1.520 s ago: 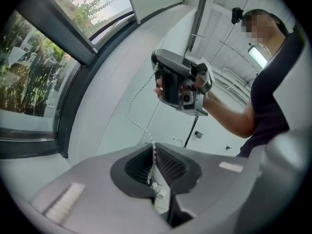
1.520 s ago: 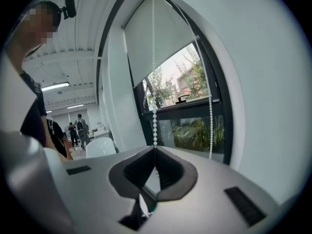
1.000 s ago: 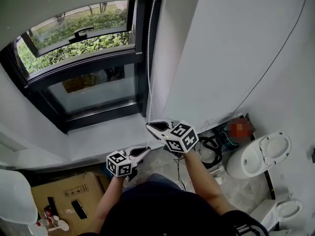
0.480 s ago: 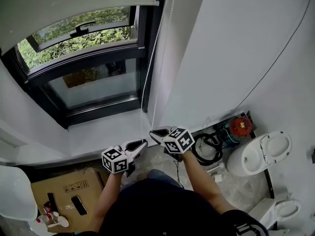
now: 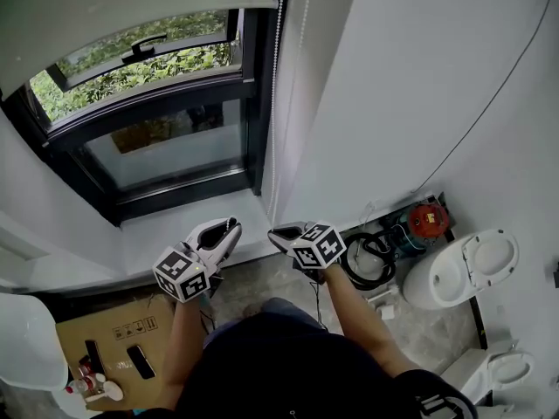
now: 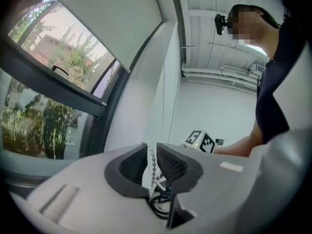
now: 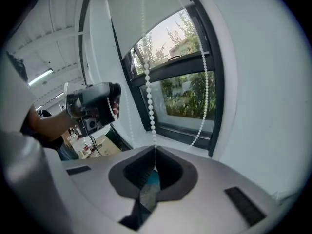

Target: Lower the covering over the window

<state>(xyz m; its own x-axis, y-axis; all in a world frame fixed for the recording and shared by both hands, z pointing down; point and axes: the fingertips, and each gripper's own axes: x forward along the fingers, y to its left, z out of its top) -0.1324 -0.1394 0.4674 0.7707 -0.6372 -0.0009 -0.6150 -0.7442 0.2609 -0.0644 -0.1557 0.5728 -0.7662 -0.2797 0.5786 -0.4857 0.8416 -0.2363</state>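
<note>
Our right gripper is clamped tight on the bead chain, at 5 o'clock from the window. Our left gripper, at its 9 o'clock, has just been opening its 2 jaws, with the chain loose between them. The blind covers only the window's top.

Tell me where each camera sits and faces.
Head view: head-mounted, facing steeply down at window, forearms, left gripper, right gripper.
Left gripper view: rides that gripper, facing the wall; jaws just opening, chain loose between; person's torso shows.
Right gripper view: rides that gripper, facing the window; jaws shut on the chain.
Shared: both gripper views show the chain and each other's gripper.
</note>
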